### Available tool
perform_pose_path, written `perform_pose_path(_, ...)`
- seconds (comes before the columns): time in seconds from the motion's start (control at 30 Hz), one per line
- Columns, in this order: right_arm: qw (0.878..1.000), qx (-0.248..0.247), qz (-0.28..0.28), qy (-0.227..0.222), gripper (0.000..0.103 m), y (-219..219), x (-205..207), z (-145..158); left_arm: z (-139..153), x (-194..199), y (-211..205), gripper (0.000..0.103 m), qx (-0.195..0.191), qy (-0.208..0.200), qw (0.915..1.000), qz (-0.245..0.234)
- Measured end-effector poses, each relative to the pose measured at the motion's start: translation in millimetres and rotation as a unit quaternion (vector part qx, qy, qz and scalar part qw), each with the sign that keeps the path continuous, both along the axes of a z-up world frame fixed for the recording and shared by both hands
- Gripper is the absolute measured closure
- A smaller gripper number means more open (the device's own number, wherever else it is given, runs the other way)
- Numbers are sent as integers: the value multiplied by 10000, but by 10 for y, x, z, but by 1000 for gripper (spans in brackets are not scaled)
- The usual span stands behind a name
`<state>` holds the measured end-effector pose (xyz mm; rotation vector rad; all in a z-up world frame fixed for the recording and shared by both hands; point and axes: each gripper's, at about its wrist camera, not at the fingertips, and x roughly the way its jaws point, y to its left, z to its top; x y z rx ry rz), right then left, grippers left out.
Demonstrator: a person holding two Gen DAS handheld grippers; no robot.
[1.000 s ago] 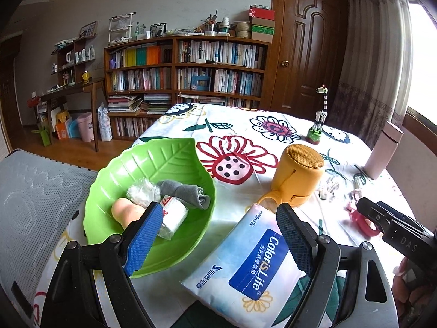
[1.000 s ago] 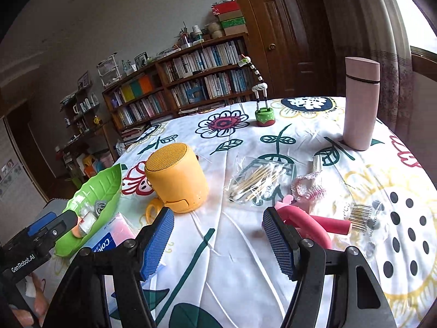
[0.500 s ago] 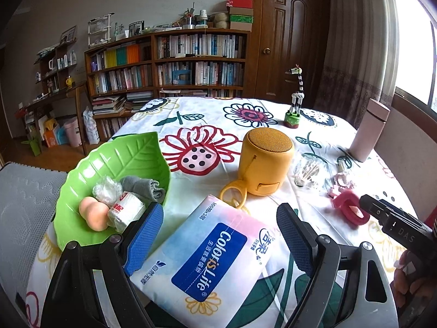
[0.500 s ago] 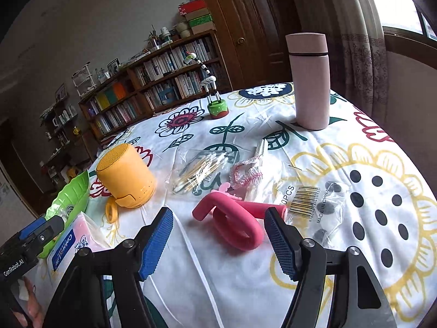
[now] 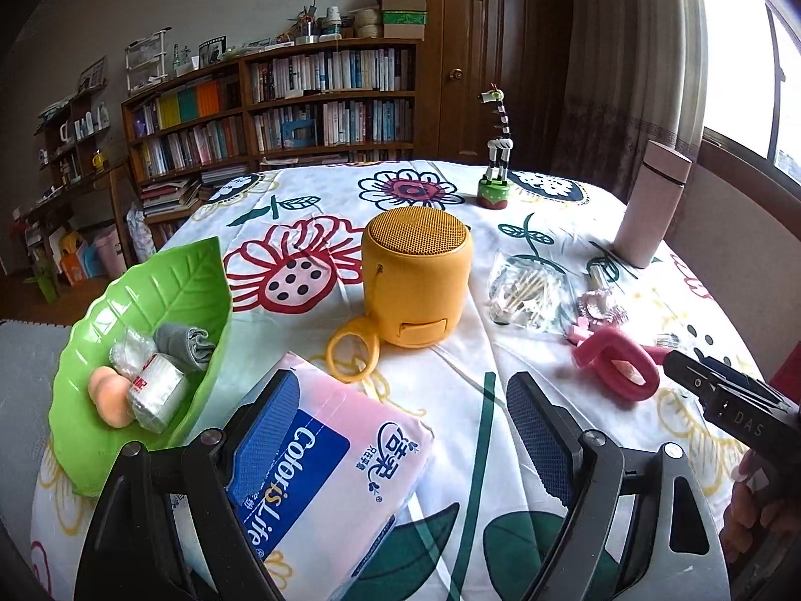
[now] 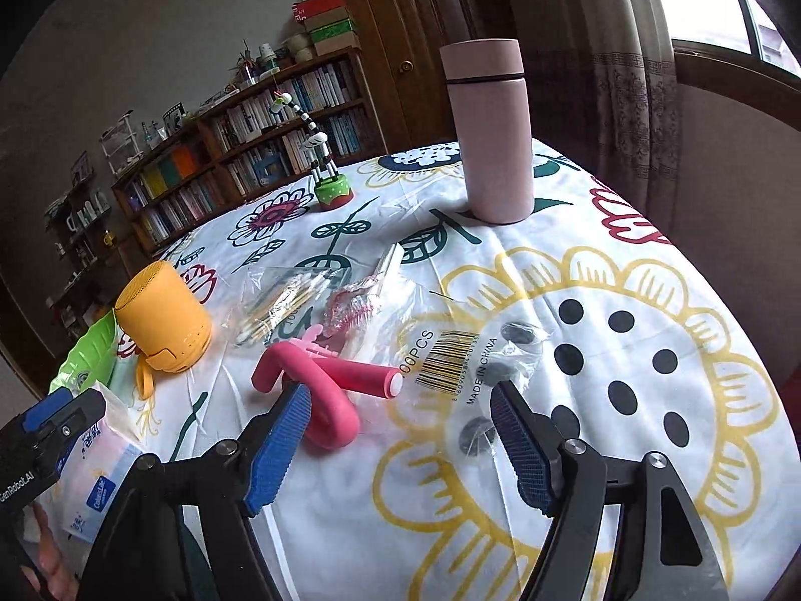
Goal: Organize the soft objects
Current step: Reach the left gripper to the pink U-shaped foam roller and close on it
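My left gripper is open and hangs low over the near table edge. Its left finger is over a pink and blue tissue pack. To the left, a green leaf plate holds a peach sponge, a white bandage roll, a clear-wrapped wad and a grey sock. My right gripper is also open. A pink foam curler lies just ahead of its left finger. A clear barcode bag lies between the fingers.
A yellow speaker stands mid-table. Right of it lie a bag of cotton swabs and a pink bristle curler. A pink bottle and a giraffe toy stand further back. Bookshelves and a door are behind the table.
My left gripper has swung right, from the green plate to over the tissue pack. My right gripper has moved right and forward, up to the pink foam curler and the barcode bag.
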<state>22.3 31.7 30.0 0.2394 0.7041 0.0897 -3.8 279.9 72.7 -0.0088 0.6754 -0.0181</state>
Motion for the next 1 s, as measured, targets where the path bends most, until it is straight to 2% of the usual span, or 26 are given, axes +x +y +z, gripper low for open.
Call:
perform_pose_path(0.3,9999,81,-41,88,25,-80,27,-65,-35,102,-197,17,62,92,9997,-208)
perform_pose_path(0.5,9996,-41,-280,52,25,-225,19,-36,-45,132,-321,17,57,156,9987,-478)
perform_pose_path(0.63,9988,-161,-452,42,25,-374,4,-23,-86,199,-384,17,-196,355,9970,-665)
perform_pose_path(0.77,9981,-167,-583,74,20,-518,25,-51,-130,260,-456,17,-451,528,9945,-779)
perform_pose_path(1.0,9982,42,-587,131,17,-608,51,-90,-164,377,-658,15,-1139,729,9841,-1151)
